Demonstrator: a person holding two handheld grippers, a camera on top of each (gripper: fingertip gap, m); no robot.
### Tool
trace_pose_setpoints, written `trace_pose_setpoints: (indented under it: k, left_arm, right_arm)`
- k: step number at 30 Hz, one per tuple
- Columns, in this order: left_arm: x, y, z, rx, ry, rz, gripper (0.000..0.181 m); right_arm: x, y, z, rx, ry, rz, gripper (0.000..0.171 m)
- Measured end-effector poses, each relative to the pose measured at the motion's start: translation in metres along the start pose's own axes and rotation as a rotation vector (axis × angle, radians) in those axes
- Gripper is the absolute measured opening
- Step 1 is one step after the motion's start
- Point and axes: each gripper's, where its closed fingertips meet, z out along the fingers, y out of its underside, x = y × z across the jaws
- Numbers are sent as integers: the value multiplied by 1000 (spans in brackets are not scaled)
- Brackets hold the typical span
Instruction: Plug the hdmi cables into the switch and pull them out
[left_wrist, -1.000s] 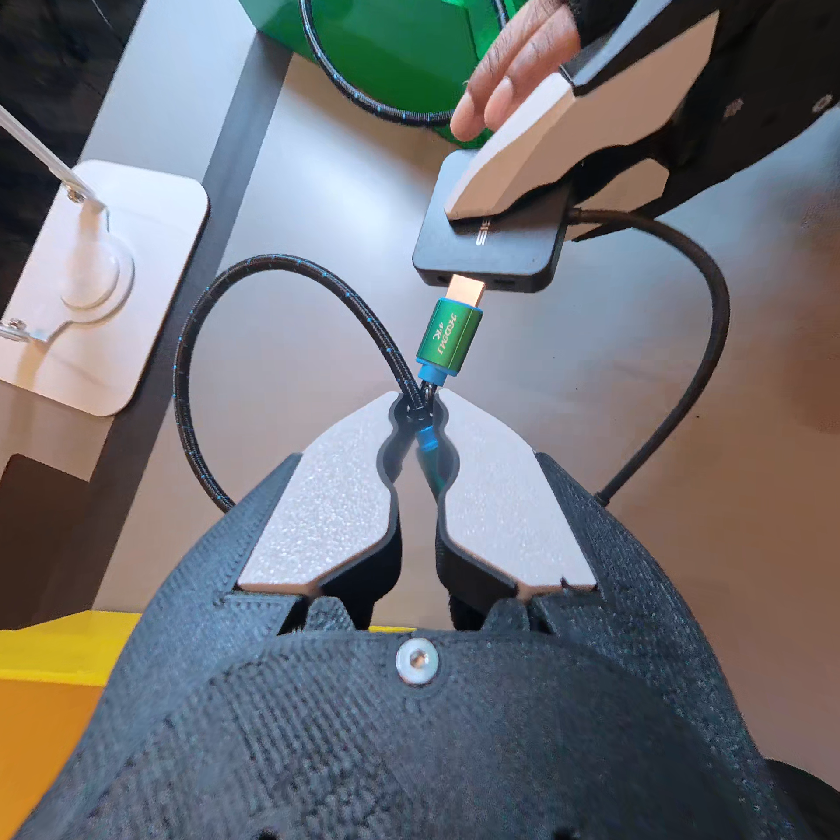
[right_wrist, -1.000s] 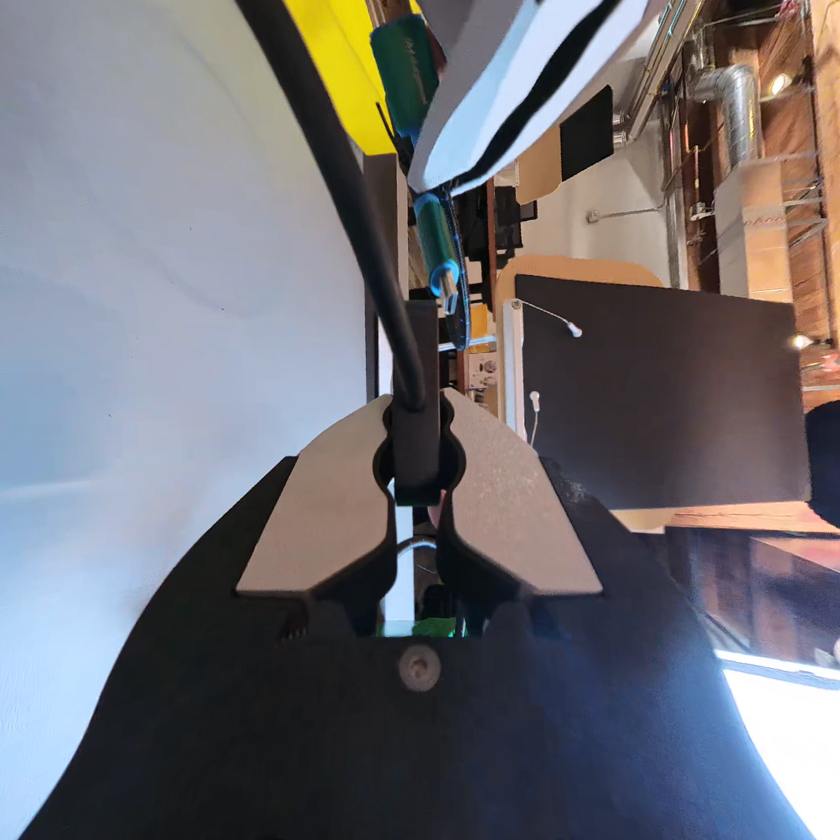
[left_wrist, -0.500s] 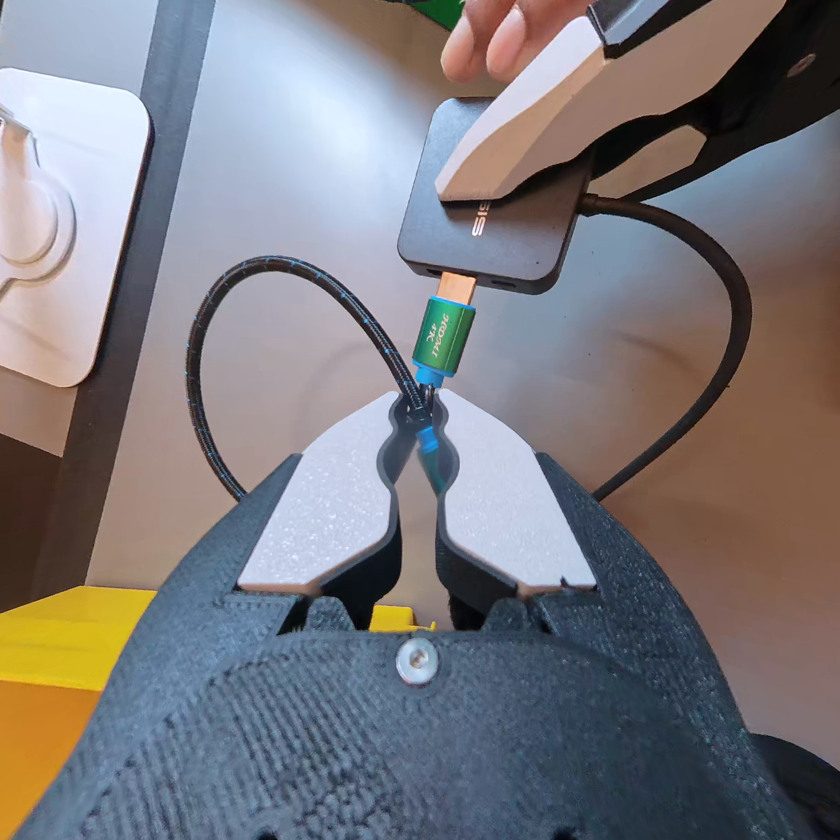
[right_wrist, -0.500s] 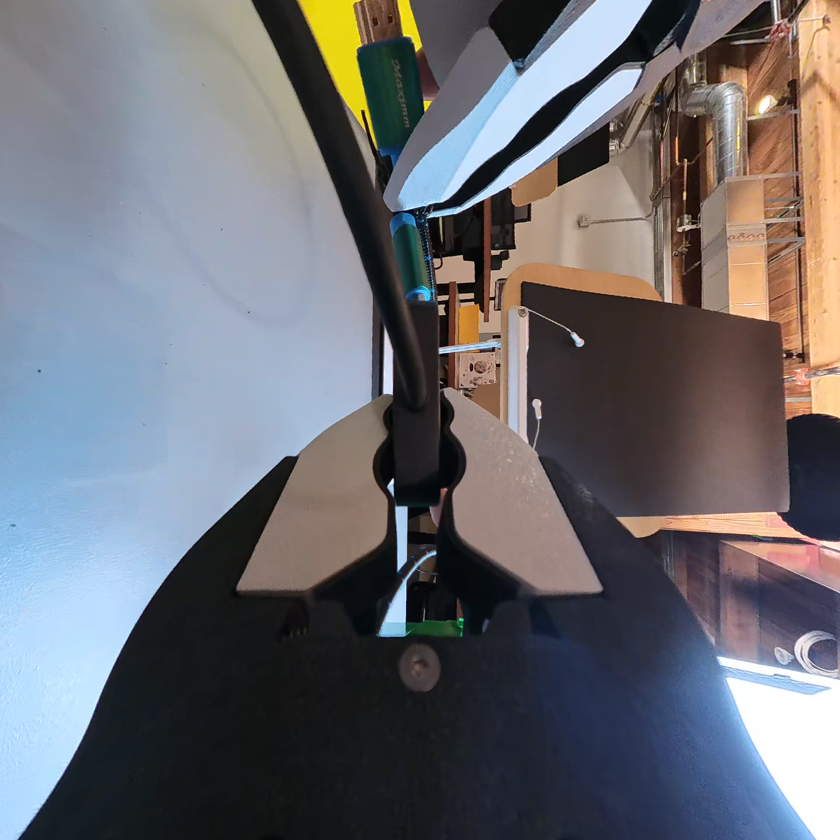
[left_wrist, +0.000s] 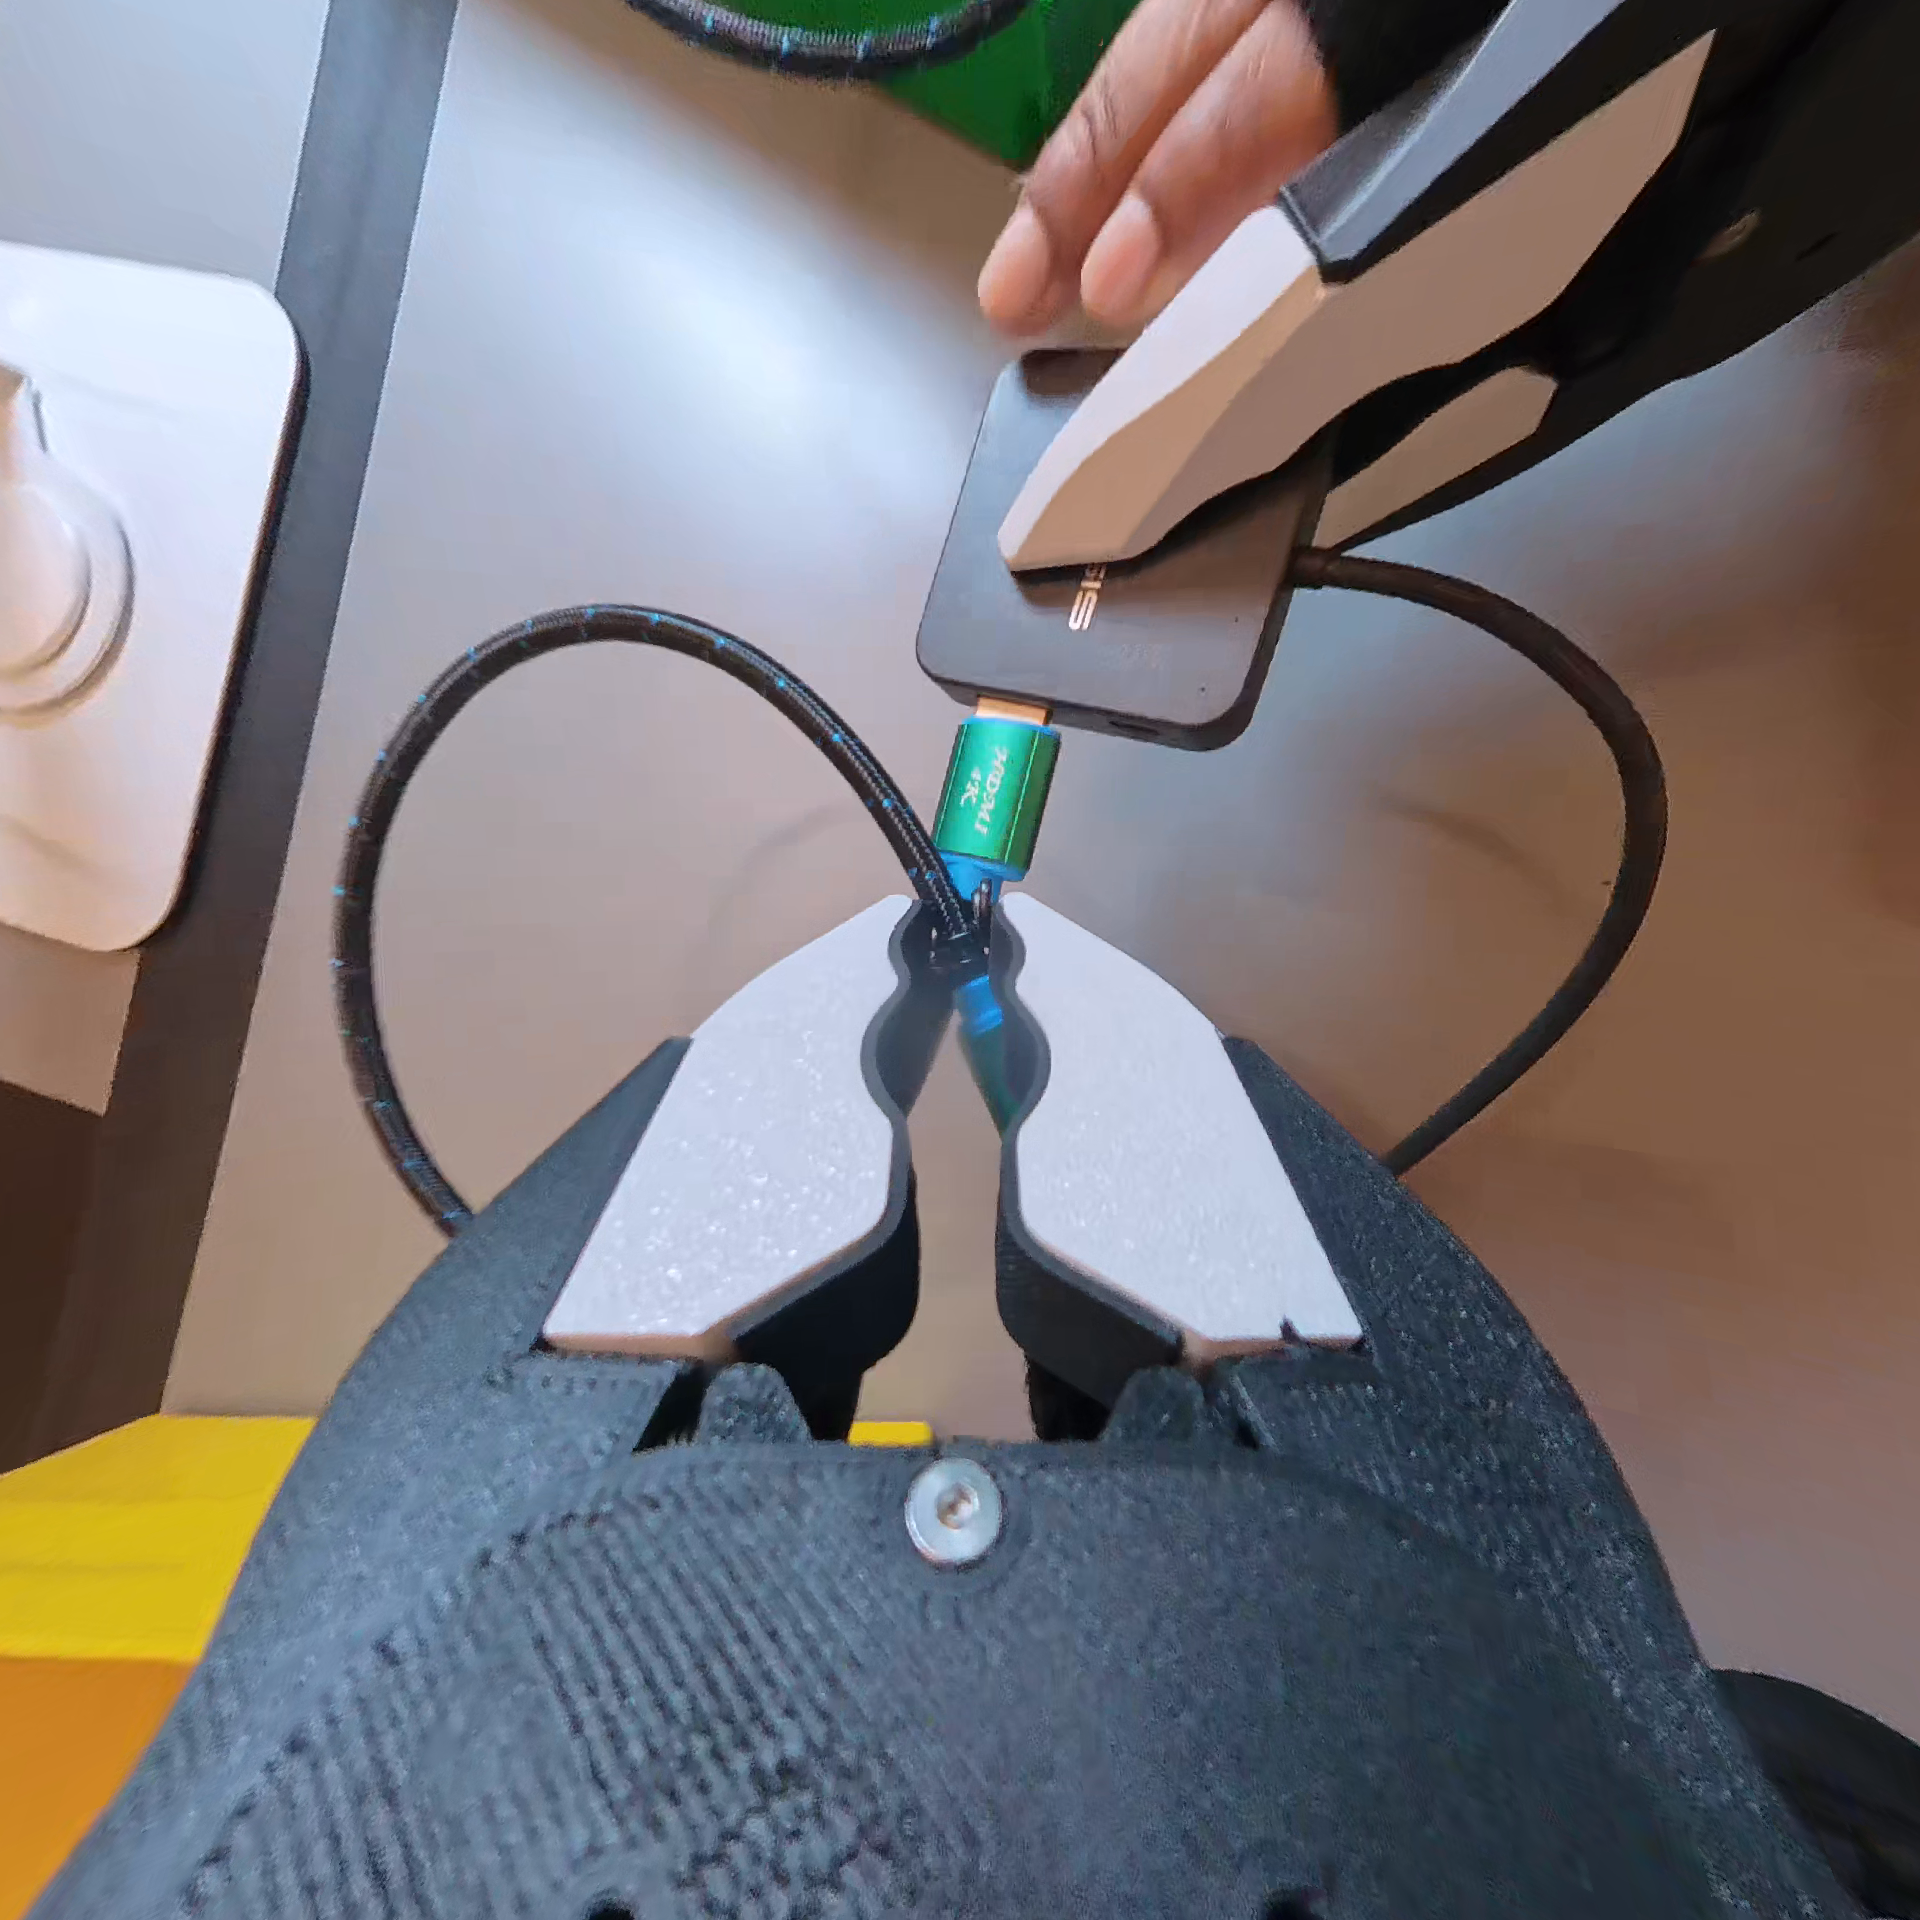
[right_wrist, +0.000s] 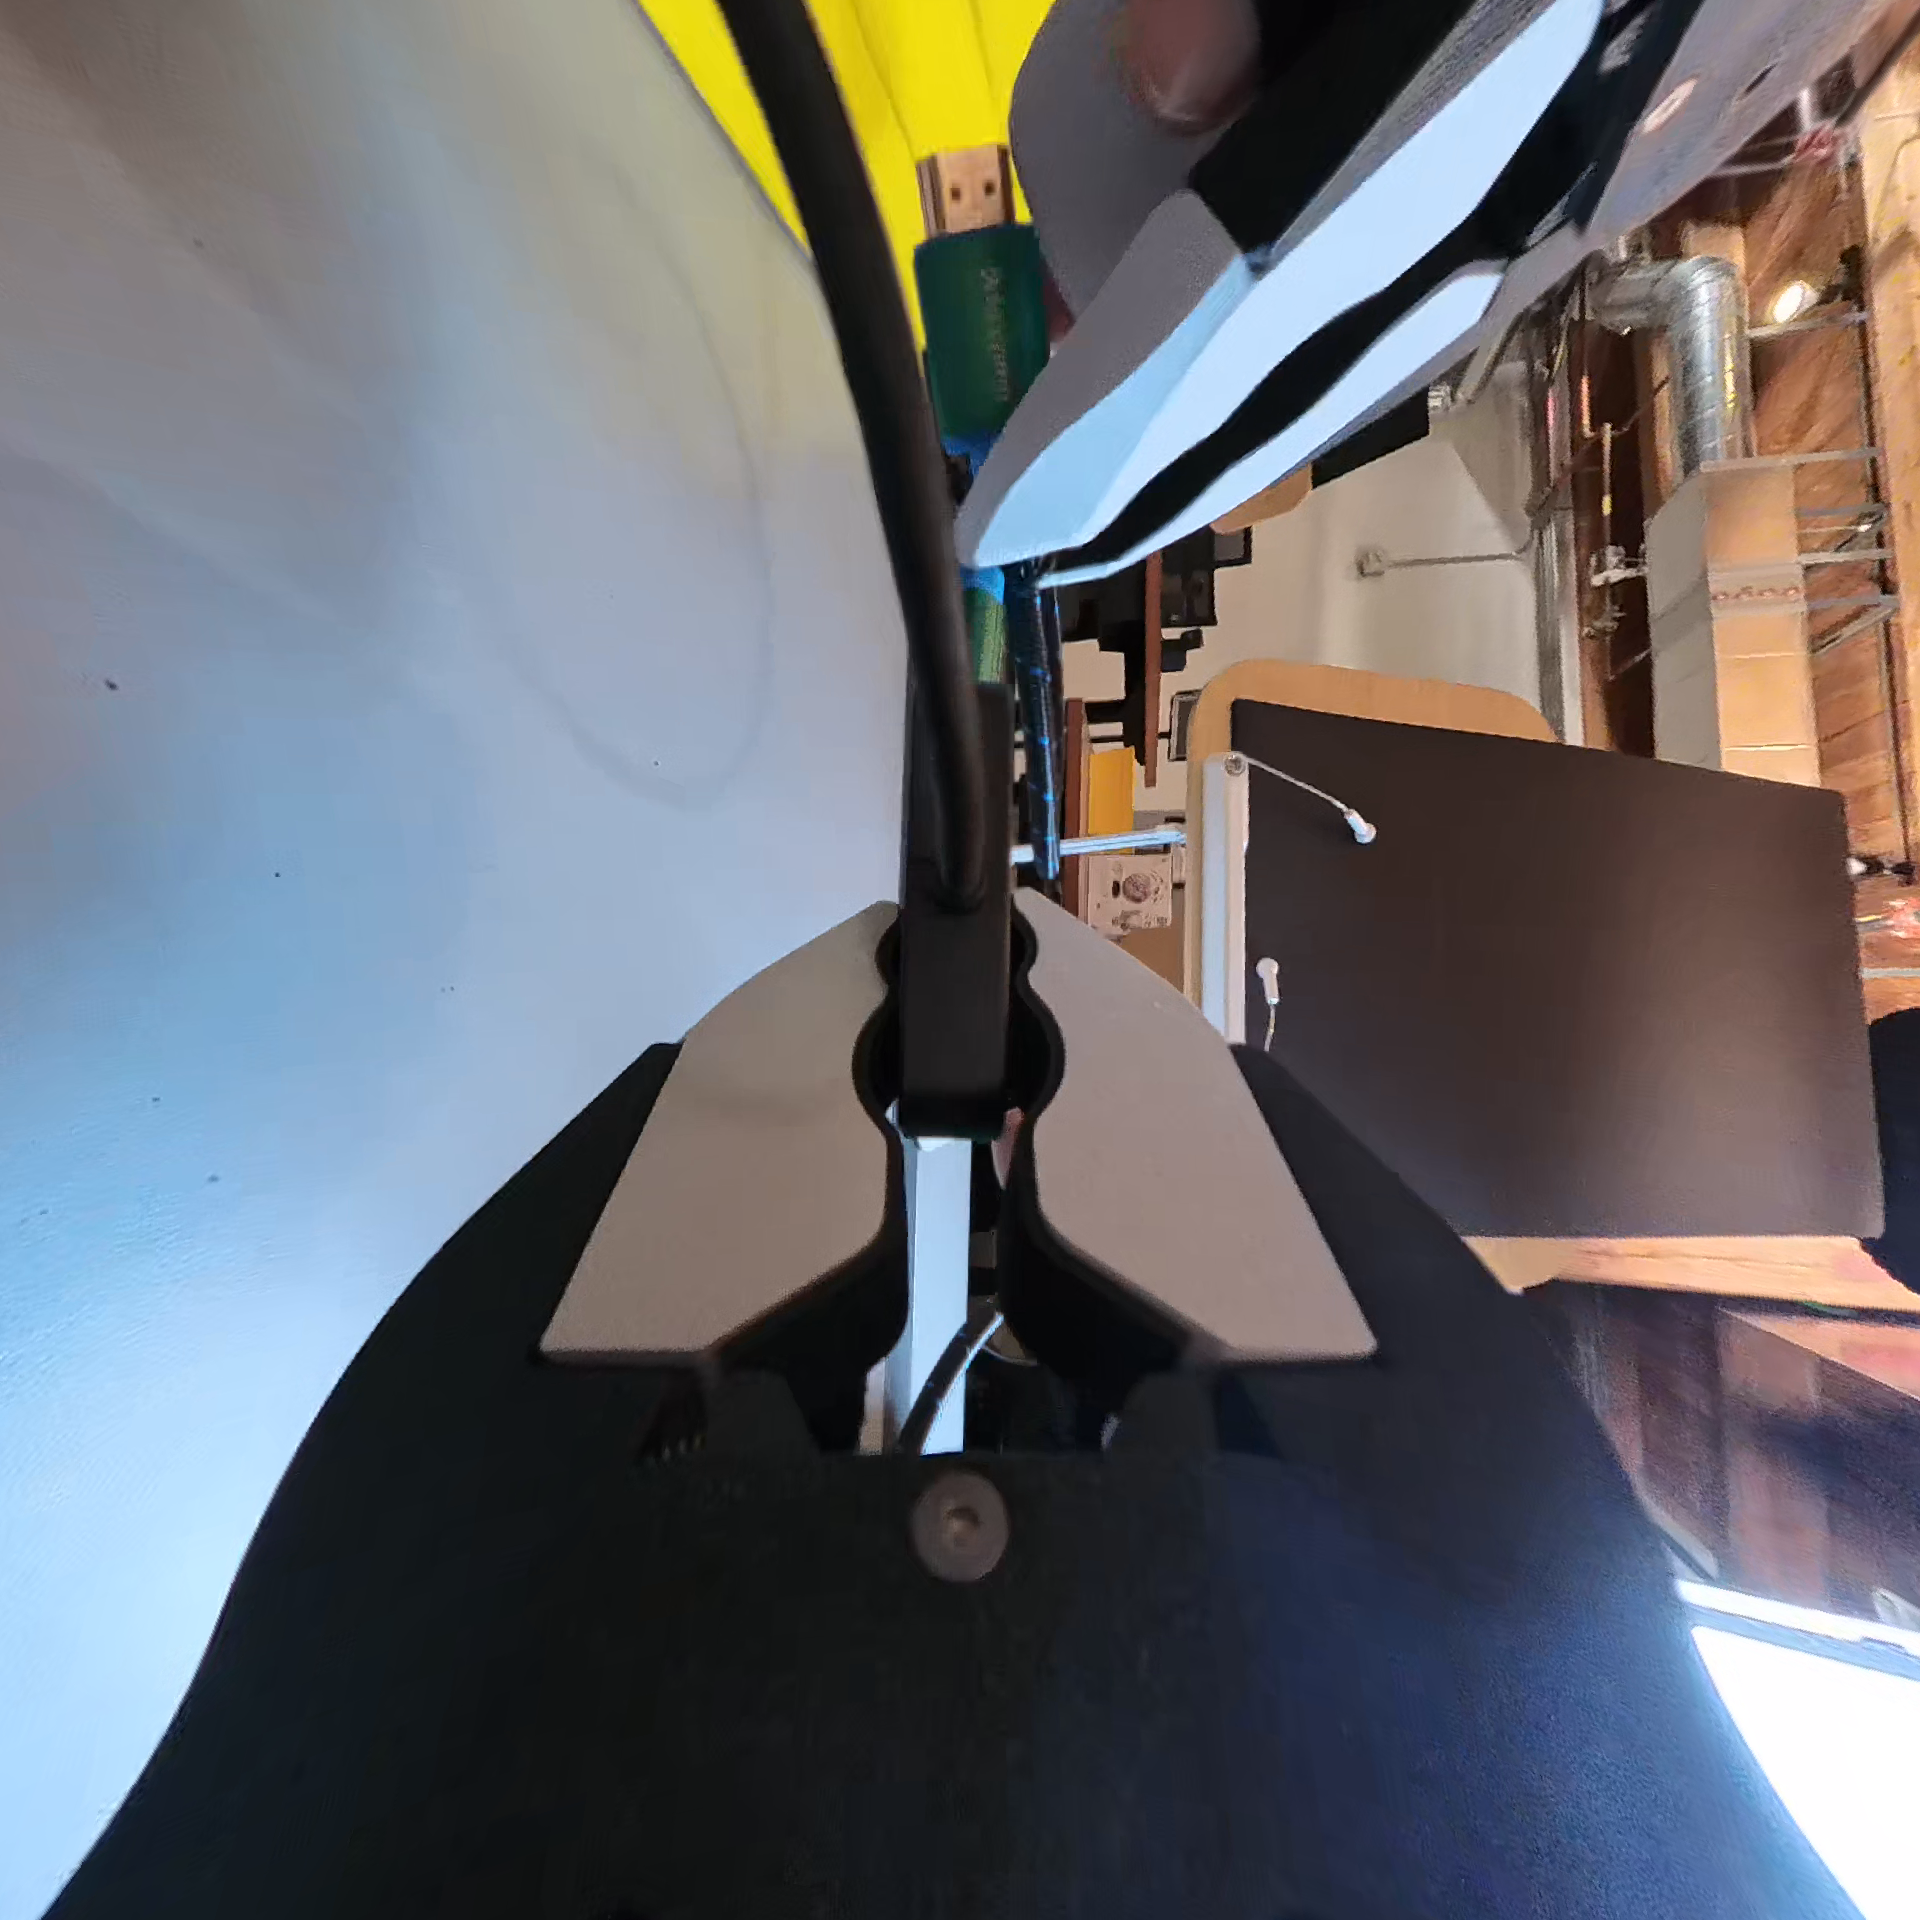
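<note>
Left gripper (left_wrist: 961, 920) pinched tight on the braided cable (left_wrist: 665, 649) just behind its green plug (left_wrist: 994, 795), plug tip seated in the black switch (left_wrist: 1122, 644), right gripper (right_wrist: 951, 935) clamped on the switch above the grey table (left_wrist: 623, 416)

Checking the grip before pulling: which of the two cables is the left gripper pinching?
The braided blue-flecked cable, pinched by the left gripper just behind its green plug. The smooth black cable just leaves the switch's other end.

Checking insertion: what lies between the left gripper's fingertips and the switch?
In the left wrist view, only the green plug, gold tip entering the switch; left gripper pinches its cable.
</note>
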Motion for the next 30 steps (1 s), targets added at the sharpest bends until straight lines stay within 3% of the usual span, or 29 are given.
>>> trace_pose_setpoints:
  k: [15,23,27,30]
  left_arm:
    - [23,-1,5,67,195,8,10]
    - [26,6,9,1,152,92,10]
    - [15,-21,-20,202,106,80,13]
    - [-1,-51,-67,432,-30,110,21]
  right_arm:
    - [-11,-10,-9,49,-72,50,12]
    - [-12,-16,-10,77,-91,77,13]
    - [19,-6,-11,99,18,224,14]
    - [46,5,-18,129,58,431,14]
